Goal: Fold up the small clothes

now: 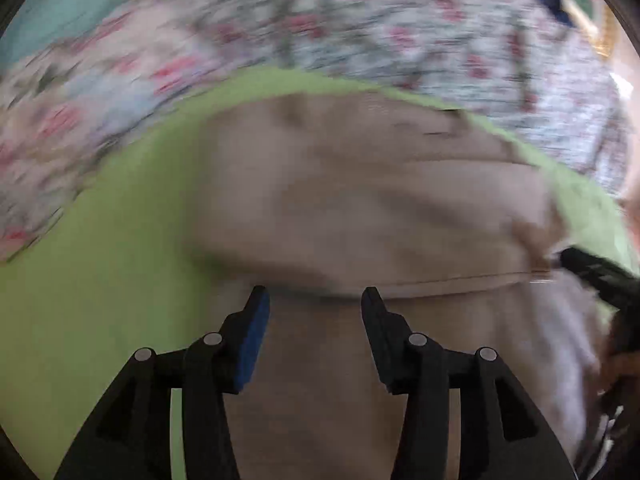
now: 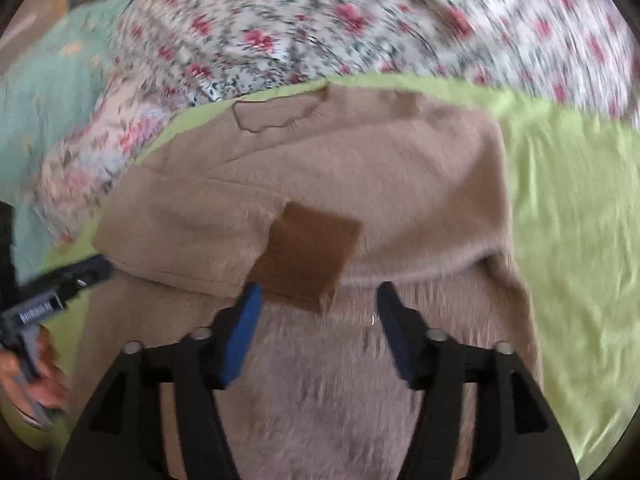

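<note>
Two grippers hang over one beige sweater (image 2: pixel 360 168); the left gripper (image 1: pixel 316 300) has its jaws apart with nothing pinched, and the right gripper (image 2: pixel 318 292) is likewise parted and empty above the fabric; one brown cuff (image 2: pixel 306 256) lies folded across the middle; the sweater rests on one green sheet (image 2: pixel 568 208), near its far edge; beyond lies one floral cloth (image 2: pixel 320 20).

Left tool (image 1: pixel 315 296) and right tool (image 2: pixel 320 292), black linkage arms, blue pads, 4 silver rivets each
</note>
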A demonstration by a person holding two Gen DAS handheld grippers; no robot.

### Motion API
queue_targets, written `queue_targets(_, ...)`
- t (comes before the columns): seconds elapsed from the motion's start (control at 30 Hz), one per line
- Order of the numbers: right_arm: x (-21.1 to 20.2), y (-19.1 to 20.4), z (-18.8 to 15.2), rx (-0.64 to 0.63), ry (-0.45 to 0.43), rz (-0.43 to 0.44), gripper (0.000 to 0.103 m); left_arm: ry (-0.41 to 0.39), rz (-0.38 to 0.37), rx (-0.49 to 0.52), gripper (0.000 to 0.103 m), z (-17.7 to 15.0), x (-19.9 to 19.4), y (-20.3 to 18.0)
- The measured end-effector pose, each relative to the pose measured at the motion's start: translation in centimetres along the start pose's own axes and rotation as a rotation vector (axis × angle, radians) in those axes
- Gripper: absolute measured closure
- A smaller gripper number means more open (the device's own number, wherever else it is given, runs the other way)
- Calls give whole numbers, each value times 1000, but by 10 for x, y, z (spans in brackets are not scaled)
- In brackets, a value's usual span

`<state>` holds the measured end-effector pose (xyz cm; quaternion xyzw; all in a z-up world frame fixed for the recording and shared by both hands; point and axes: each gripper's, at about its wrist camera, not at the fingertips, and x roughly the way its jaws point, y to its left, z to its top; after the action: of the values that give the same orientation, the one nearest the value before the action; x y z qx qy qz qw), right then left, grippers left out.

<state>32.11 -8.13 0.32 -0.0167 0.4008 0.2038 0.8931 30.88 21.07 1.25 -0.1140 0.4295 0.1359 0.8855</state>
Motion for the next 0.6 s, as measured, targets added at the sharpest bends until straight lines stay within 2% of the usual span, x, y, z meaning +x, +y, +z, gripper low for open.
queue_targets(0.1,20,-7,10,24,17,11,34,32,68,-72,55,-6,17,38)
queue_targets(0.2,47,-13,17,68,84,64,34,24,40,-148,54,-5,27,57)
queue_targets(0.23,55,-13,18,82,102,88,38,17,49,-153,54,-2,29,58)
queue_targets(0.27,58,-13,20,90,109,108,61,14,59,-152,54,1,30,57)
queue_targets(0.33,56,-13,29,128,111,195,95,3,77,-151,54,10,33,55)
queue_targets(0.37,47,-15,36,151,79,233,95,-2,82,-150,54,14,34,54)
queue_targets(0.4,28,-19,49,159,9,242,95,-7,86,-151,54,17,35,54)
queue_targets(0.5,-18,-43,74,212,-124,210,95,-20,77,-166,54,30,39,53)
queue_targets(0.53,-26,-55,79,229,-143,173,95,-21,77,-171,54,34,42,49)
queue_targets(0.6,-20,-71,80,245,-107,115,95,-17,94,-173,54,35,46,46)
